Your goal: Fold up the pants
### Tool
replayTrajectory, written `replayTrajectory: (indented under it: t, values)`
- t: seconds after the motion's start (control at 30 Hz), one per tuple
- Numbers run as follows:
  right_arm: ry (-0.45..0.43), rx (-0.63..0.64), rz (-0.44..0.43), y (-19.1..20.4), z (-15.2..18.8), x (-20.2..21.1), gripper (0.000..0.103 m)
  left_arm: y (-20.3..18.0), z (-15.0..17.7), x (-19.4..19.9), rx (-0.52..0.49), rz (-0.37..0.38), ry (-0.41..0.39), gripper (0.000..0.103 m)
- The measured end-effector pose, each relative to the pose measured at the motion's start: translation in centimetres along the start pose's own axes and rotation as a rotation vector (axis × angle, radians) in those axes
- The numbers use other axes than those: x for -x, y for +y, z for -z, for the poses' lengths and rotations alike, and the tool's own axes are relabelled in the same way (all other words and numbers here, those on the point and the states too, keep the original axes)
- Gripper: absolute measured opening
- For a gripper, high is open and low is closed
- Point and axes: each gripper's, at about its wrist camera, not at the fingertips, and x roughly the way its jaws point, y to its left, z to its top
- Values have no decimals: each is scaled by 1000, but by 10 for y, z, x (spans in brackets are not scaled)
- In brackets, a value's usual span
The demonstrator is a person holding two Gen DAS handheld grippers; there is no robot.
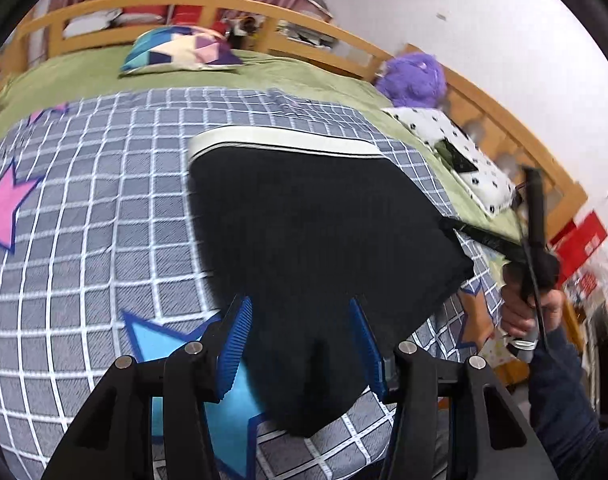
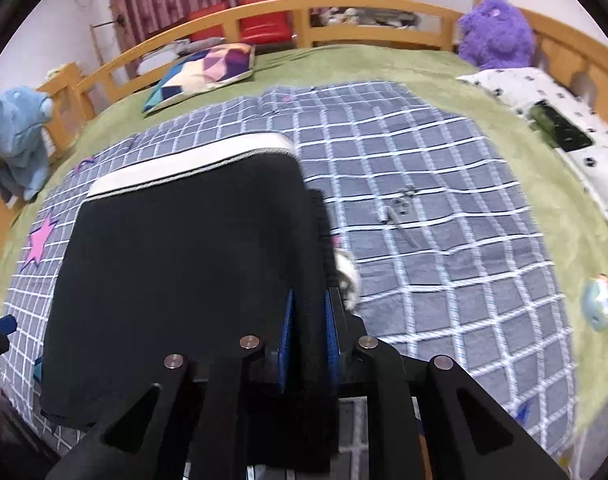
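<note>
Black pants (image 1: 312,232) with a white waistband (image 1: 284,144) lie folded into a thick block on the grey checked blanket (image 1: 104,208). My left gripper (image 1: 302,344) hovers over their near corner. Its blue pads stand wide apart and do not press the cloth. In the right wrist view the pants (image 2: 192,264) fill the left half, and my right gripper (image 2: 309,336) has its pads close together on a fold at the pants' right edge. The left gripper's tip (image 2: 0,330) shows beside the pants' left edge. A hand (image 1: 520,316) holds the right gripper.
The blanket lies on a green bedspread (image 2: 384,60) inside a wooden bed rail (image 2: 344,4). At the back are a patterned cushion (image 2: 204,74), a purple plush (image 2: 496,36), a blue plush (image 2: 18,136) and a spotted pillow (image 2: 552,108). A small metal item (image 2: 400,208) lies right of the pants.
</note>
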Motion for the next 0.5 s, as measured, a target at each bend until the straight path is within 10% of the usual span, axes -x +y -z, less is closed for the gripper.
replayTrajectory:
  t: [0.13, 0.4, 0.5]
  values:
    - [-89, 89, -87, 22, 6, 31, 21, -8, -2, -10, 1, -9, 9, 49]
    - [88, 123, -86, 18, 51, -15, 21, -18, 42, -55, -83, -148, 74, 56]
    - [114, 153, -95, 20, 42, -5, 21, -7, 29, -38, -3, -52, 67, 56]
